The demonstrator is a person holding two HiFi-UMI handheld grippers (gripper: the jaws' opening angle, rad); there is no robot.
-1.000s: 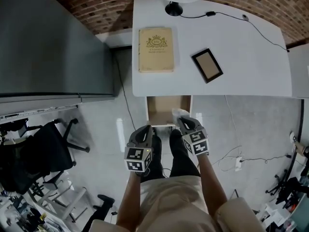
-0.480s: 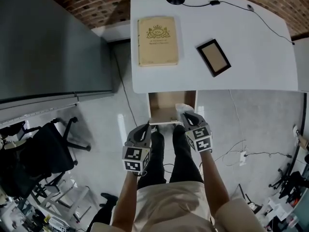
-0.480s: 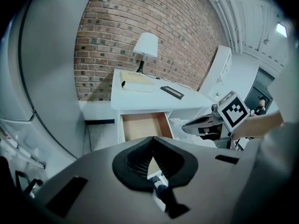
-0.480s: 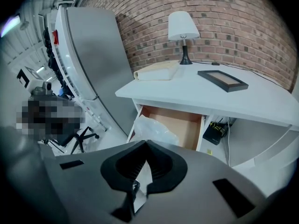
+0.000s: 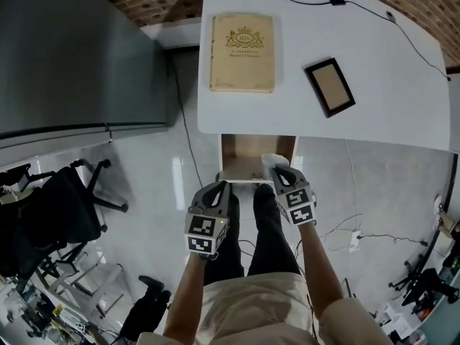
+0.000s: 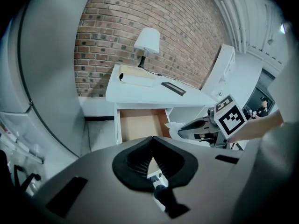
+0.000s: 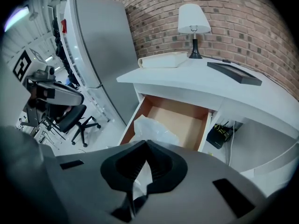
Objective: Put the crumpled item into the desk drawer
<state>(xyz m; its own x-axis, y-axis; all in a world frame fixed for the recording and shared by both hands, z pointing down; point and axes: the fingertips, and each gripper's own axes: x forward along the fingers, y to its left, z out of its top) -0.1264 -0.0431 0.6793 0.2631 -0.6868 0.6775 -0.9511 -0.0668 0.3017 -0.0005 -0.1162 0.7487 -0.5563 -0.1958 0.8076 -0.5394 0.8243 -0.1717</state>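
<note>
Brick wall [image 7: 243, 13] is seen behind a white desk [image 5: 374, 99], whose drawer [image 5: 248, 153] is pulled open. Over the last 1 second the crumpled item [image 7: 152, 127] has been brought only slightly forward. It is now held above the drawer's front right corner, pinched in the closed jaws of the right gripper [image 7: 142, 171]. The left gripper [image 6: 152, 160] is kept alongside, jaws together on nothing. Only lowering and release are judged to be left.

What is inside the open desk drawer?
Only bare wooden bottom shows in the drawer. The crumpled item, clamped in the right gripper, hangs over its front and covers that part; the desktop hides the back.
</note>
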